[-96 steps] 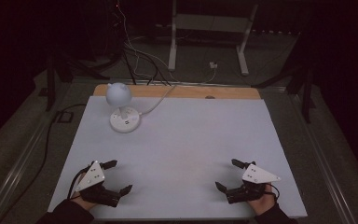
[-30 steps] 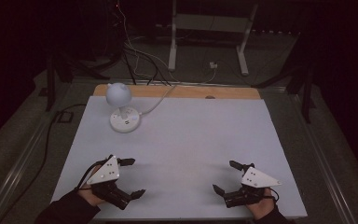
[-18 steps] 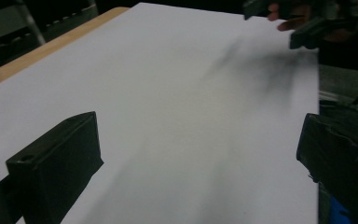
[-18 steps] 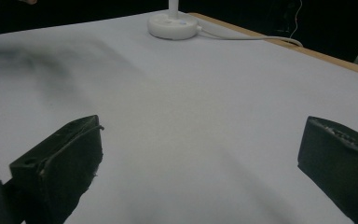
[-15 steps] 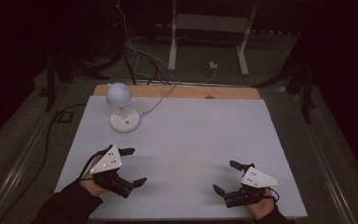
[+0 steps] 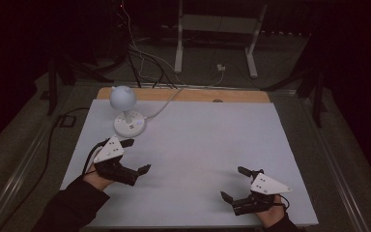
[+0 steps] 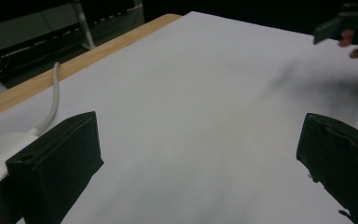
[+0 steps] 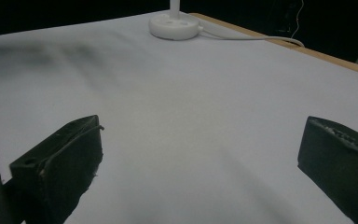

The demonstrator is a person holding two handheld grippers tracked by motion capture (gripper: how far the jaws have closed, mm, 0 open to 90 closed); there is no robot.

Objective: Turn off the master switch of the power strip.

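While over the white table point(image 6: 193, 145), both held with jaws wide and nothing in them: left gripper point(image 6: 131, 155) near the white lamp point(image 6: 125, 112) at the far left, right gripper point(image 6: 235, 182) well apart, near the front right edge.

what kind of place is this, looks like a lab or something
Probably a lab or recording room, not a home: a dim space with a white-covered table, a white lamp on it, loose cables and a metal stand on the floor behind.
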